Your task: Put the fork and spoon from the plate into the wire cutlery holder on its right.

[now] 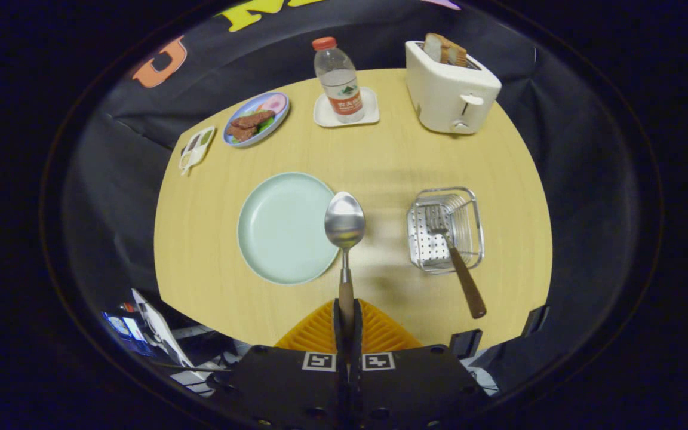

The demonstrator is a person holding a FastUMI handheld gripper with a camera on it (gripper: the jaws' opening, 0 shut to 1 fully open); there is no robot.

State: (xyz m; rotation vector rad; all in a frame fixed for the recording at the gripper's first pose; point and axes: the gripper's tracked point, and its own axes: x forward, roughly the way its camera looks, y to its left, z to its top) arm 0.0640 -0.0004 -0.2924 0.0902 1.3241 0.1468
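My gripper (347, 325) is shut on the wooden handle of the spoon (344, 227), which points straight ahead from the fingers. Its metal bowl hangs over the right rim of the pale green plate (281, 230), above the table. The plate holds nothing else. To the right stands the wire cutlery holder (444, 230). The fork (451, 251) lies in it, tines inside, its wooden handle sticking out over the near rim towards me.
On the far side of the round wooden table (380, 161) stand a water bottle (339, 80) on a white coaster, a white toaster (448, 89) with bread in it, a plate of food (255, 119) and a small white dish (196, 148).
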